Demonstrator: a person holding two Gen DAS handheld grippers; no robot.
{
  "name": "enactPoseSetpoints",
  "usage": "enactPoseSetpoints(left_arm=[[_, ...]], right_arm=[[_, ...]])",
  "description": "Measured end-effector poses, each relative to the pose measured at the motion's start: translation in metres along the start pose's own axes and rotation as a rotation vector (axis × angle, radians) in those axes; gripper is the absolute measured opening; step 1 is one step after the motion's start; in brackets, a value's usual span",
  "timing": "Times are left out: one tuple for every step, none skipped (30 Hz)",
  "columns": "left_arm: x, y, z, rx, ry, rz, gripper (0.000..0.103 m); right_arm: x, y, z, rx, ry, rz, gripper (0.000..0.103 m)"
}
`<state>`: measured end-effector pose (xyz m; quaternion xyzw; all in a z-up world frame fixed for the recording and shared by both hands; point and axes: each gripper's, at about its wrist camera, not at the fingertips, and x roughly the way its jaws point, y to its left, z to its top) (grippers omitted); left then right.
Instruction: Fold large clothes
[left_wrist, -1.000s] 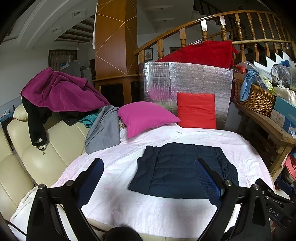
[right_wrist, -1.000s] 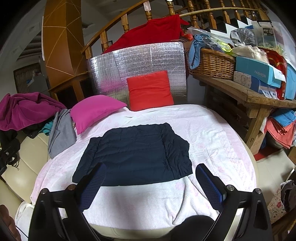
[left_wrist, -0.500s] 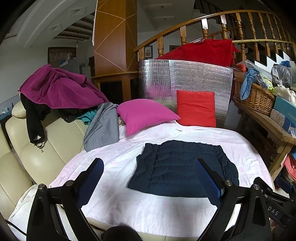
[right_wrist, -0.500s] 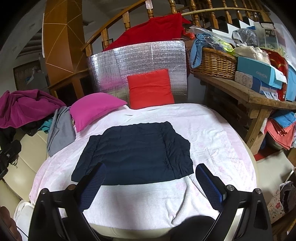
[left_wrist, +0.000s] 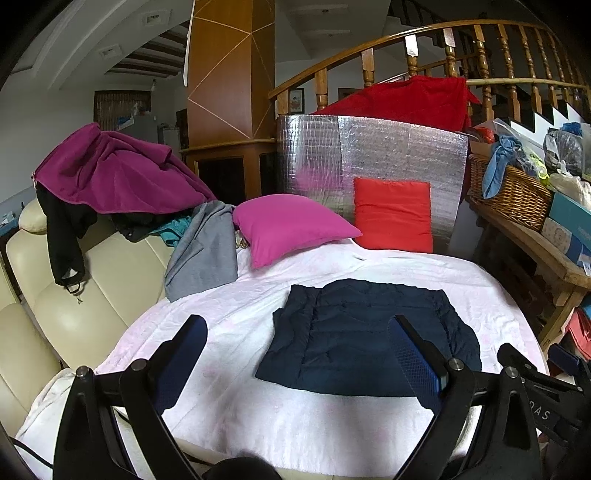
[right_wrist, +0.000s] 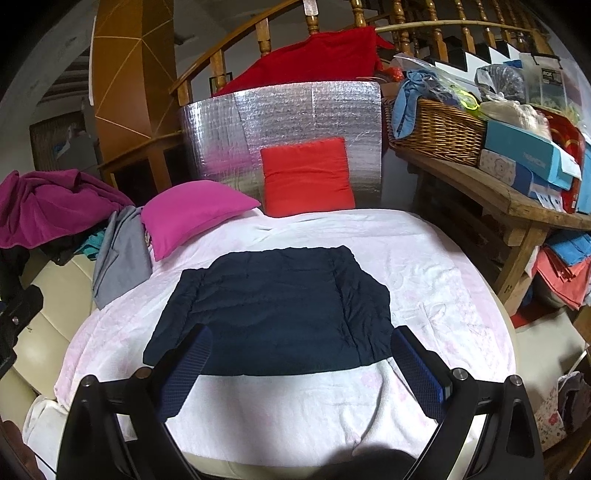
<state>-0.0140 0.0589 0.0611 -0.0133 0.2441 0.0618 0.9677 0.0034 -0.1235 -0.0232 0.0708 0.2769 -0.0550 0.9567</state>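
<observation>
Jacket (right_wrist: 273, 310), one navy quilted piece, lies flat and folded into a rough rectangle on the pale pink blanket (right_wrist: 443, 295) that covers the round surface. Two grippers hang over the blanket's near edge, both clear of the jacket: the left gripper (left_wrist: 299, 354) has its jaws spread wide with nothing between them, and the right gripper (right_wrist: 301, 365) likewise has its jaws spread wide and empty, the jacket's near hem showing between its fingers. Beyond the jacket two cushions rest at the blanket's far edge: one magenta cushion (right_wrist: 195, 214) to the far left and one red cushion (right_wrist: 306, 177) propped upright against a silver foil panel (right_wrist: 295, 110). Left of the jacket, one grey garment (left_wrist: 207, 247) drapes off a cream sofa (left_wrist: 92, 295), with one purple garment (left_wrist: 110, 173) heaped on the sofa back. Right of the jacket, one wicker basket (right_wrist: 439, 136) sits on a wooden bench (right_wrist: 480, 188).
</observation>
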Motion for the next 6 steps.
enactPoseSetpoints(left_arm=[[0.004, 0.001, 0.001, -0.004, 0.003, 0.001, 0.098], [0.01, 0.001, 0.002, -0.007, 0.008, -0.001, 0.098], [0.014, 0.001, 0.002, -0.008, 0.008, -0.006, 0.098], [0.02, 0.001, 0.003, -0.01, 0.007, -0.01, 0.098], [0.026, 0.002, 0.004, -0.015, 0.011, -0.009, 0.098], [0.032, 0.003, 0.005, -0.02, 0.019, -0.009, 0.098]], right_arm=[[0.004, 0.001, 0.001, -0.003, 0.004, 0.0, 0.099], [0.007, 0.002, 0.003, -0.004, 0.008, 0.0, 0.099], [0.013, 0.003, 0.005, -0.002, 0.013, 0.001, 0.099], [0.016, 0.003, 0.007, -0.001, 0.014, 0.002, 0.099], [0.022, 0.003, 0.01, -0.001, 0.016, 0.004, 0.099], [0.026, 0.003, 0.012, -0.001, 0.018, 0.004, 0.099]])
